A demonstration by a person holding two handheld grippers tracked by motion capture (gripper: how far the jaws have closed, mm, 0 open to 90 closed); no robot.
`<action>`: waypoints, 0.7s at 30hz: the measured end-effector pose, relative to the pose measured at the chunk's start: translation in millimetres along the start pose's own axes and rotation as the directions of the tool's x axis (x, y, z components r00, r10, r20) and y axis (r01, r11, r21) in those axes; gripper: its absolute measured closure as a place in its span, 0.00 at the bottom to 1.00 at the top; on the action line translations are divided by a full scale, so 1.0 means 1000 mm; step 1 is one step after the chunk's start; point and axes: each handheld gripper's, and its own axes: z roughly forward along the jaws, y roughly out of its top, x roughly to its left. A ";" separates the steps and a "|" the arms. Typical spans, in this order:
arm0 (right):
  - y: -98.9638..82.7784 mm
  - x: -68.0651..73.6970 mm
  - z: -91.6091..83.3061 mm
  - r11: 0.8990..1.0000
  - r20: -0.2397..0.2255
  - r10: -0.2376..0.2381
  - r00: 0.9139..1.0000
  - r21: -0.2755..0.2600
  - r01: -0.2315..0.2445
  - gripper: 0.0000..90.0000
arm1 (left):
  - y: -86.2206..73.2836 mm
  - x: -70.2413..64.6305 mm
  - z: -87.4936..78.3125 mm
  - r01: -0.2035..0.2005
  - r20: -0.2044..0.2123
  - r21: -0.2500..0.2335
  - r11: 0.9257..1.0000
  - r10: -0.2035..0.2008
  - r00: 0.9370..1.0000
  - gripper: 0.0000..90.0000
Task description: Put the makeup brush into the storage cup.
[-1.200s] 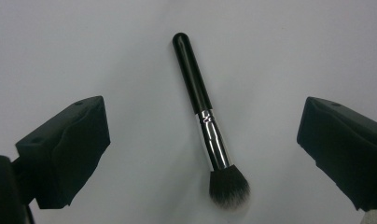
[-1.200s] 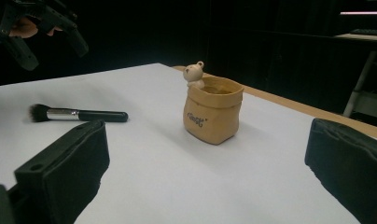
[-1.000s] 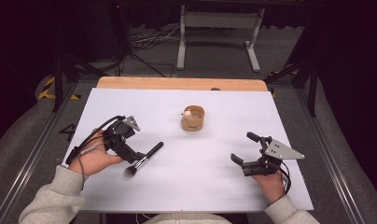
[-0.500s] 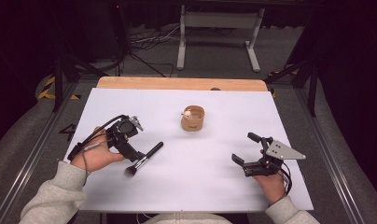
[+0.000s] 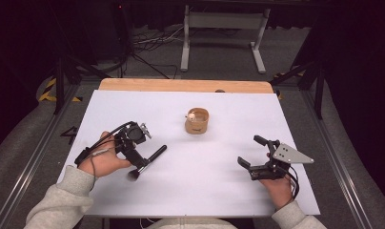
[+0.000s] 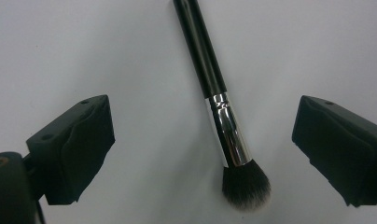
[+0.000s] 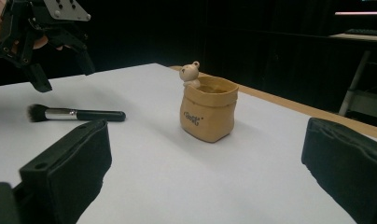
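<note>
My left tool (image 5: pixel 136 157) hangs just above the brush (image 6: pixel 219 105) with its jaws spread wide, nothing between them; in the left gripper view the brush lies across the gap, bristles toward 6 o'clock and handle running off toward 12. My right tool (image 5: pixel 257 155) sits low at about 4 o'clock on the tabletop (image 5: pixel 133 109), jaws also wide apart and empty, facing across toward the pot (image 7: pixel 208 112).

In the high view the brush lies flat on the white sheet at roughly 8 o'clock, well apart from the pot. I judge it very light: a thin black handle, a shiny metal collar, a soft tuft of bristles at the end. The handle looks stiff, smooth and round, so I expect it to roll or slip if I pinch it off-centre. The bristles would simply squash and give no hold, and the polished collar looks the slickest part. I would close on the black handle just above the collar, jaws square across it, where the pads can settle on either side and the weight sits near balanced.

Farther out, near the centre of the tabletop toward 12 o'clock, stands the small tan pot shaped like a sack, upright, with a little bear figure (image 7: pixel 191 72) at its rim. It looks rigid and possibly breakable, so I would keep the brush tip from knocking it.
</note>
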 end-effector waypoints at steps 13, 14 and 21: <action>0.002 0.003 0.000 1.000 -0.011 -0.021 1.000 0.006 0.021 0.04 | 0.000 -0.001 0.019 -0.009 0.023 0.029 1.000 0.008 1.000 0.10; 0.002 0.003 0.000 1.000 -0.012 -0.024 1.000 0.005 0.024 0.04 | 0.000 -0.002 0.021 -0.002 0.020 0.027 1.000 0.002 1.000 0.11; 0.001 0.003 0.000 1.000 -0.016 -0.023 1.000 0.007 0.023 0.04 | 0.000 0.000 0.026 0.006 0.030 0.034 0.999 -0.007 1.000 0.13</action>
